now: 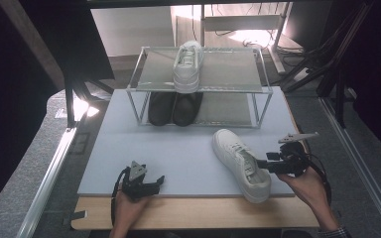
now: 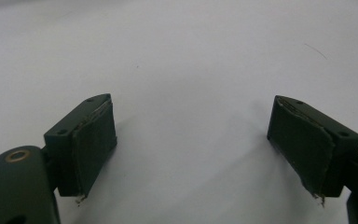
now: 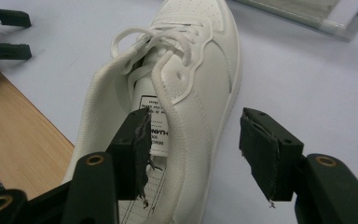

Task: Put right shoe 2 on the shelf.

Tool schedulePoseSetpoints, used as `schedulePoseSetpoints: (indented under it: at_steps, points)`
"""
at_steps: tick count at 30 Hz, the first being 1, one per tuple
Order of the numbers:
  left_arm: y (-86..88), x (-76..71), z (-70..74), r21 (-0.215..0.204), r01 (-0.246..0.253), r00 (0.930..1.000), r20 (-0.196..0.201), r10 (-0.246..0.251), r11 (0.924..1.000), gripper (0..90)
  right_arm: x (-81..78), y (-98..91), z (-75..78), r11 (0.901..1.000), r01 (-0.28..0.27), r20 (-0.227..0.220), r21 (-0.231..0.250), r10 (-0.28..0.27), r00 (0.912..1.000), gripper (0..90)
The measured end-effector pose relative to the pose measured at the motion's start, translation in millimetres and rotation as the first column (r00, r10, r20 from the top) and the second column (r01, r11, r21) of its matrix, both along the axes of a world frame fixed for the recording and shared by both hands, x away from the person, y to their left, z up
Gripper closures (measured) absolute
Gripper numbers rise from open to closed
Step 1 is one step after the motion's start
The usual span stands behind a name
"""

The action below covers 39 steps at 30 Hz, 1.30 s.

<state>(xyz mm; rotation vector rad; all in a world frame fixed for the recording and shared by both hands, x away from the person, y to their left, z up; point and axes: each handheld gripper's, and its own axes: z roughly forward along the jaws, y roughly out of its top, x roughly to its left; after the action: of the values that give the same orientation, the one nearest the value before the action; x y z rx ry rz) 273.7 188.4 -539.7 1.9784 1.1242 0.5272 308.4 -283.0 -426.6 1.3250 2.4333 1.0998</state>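
Both hands sit at the near edge of the worktop (image 1: pixel 129 148). Left gripper (image 1: pixel 141 184) rests idle, jaws apart over bare surface. Right gripper (image 3: pixel 193 154) has jaws apart astride the shoe's (image 3: pixel 186 84) collar wall, one jaw inside the opening, one outside, pads not pressing. Judged step: gripping this shoe to shelve it on the rack (image 1: pixel 144 84) beside its mate (image 1: pixel 188 64). Next: close on the wall, then lift.
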Motion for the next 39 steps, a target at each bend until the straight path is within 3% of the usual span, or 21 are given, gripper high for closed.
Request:
schedulePoseSetpoints:
  at_steps: [12,14,17,21,29,39]
  points:
    - [0.0,0.0,0.0,-0.001,0.000,1.0000,0.000,0.000,1.0000,14.9,6.3,17.1,-11.4,0.9972,-0.034,-0.016,-0.067,0.033,0.9993,61.5]
    - [0.0,0.0,0.0,-0.001,0.000,1.0000,0.000,0.000,1.0000,14.9,7.1,19.7,-11.4,0.9947,-0.024,-0.002,-0.100,0.024,0.9997,66.6]
    - [0.0,0.0,0.0,-0.001,0.000,1.0000,0.000,0.000,1.0000,14.9,8.7,20.0,-10.4,0.9944,-0.022,-0.014,-0.103,0.021,0.9997,69.9]
    - [0.0,0.0,0.0,-0.001,0.000,1.0000,0.000,0.000,1.0000,14.9,11.3,18.2,-9.5,0.9964,-0.027,-0.045,-0.080,0.023,0.9987,74.8]
    - [0.0,0.0,0.0,-0.001,0.000,1.0000,0.000,0.000,1.0000,14.9,17.1,9.1,-11.7,0.9997,0.007,-0.116,0.025,-0.004,0.9932,79.9]
    - [0.0,0.0,0.0,-0.001,0.000,1.0000,0.000,0.000,1.0000,14.9,23.1,-0.2,-12.1,0.9840,0.087,-0.197,0.155,-0.055,0.9789,81.9]
